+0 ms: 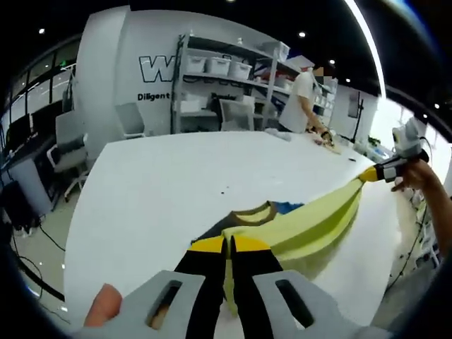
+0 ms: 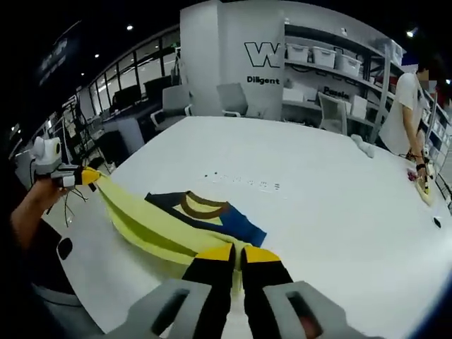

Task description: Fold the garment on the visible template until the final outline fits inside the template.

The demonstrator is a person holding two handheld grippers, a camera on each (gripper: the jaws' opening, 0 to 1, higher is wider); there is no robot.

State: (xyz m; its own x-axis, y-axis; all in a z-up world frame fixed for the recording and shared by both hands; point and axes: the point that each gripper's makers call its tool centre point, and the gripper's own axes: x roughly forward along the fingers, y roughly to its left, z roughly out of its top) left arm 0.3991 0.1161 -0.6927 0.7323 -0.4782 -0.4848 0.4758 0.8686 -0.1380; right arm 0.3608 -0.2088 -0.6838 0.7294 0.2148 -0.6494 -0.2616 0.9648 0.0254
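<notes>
A yellow garment [image 1: 311, 229] with a brown collar [image 1: 256, 214] and blue parts [image 1: 286, 207] is stretched taut above the white table [image 1: 169, 183]. My left gripper [image 1: 227, 244] is shut on one end of it. The right gripper [image 1: 369, 175] shows at the far right, pinching the other end. In the right gripper view the garment [image 2: 159, 229] runs from my right gripper [image 2: 238, 251], shut on the cloth, to the left gripper [image 2: 88, 176] at the left. The collar [image 2: 205, 205] and blue part [image 2: 236, 224] rest on the table [image 2: 318, 205].
A person [image 1: 300, 99] works at the table's far end beside small objects [image 1: 328, 141]. Shelves with bins [image 1: 226, 70] and office chairs [image 1: 67, 148] stand beyond the table. A line of small marks [image 2: 247, 182] crosses the tabletop. A black spot [image 2: 438, 222] lies near the right edge.
</notes>
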